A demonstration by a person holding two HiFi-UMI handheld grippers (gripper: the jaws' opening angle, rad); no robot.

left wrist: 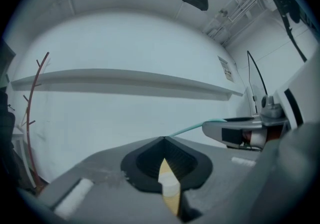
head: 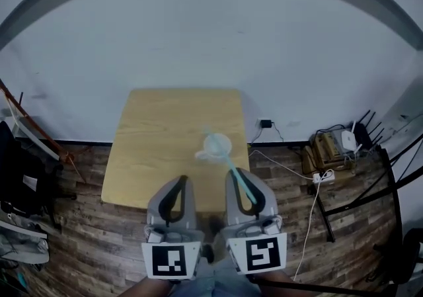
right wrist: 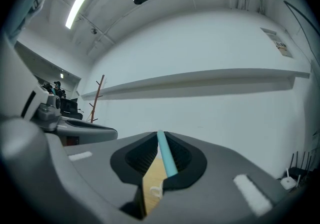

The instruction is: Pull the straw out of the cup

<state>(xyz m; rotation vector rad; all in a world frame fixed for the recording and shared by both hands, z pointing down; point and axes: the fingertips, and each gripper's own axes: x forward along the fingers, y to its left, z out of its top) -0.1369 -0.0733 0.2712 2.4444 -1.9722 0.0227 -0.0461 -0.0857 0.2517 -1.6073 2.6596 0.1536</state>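
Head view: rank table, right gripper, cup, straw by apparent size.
1. table
2. right gripper; it is close to the camera, so it looks oversized
3. cup
4. straw; about as long as the cup is wide, but far thinner

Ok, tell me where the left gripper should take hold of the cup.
Take the clear cup by its side wall, below the rim, coming in level from the near side with the left gripper. It appears to stand upright, mouth up, on the table.
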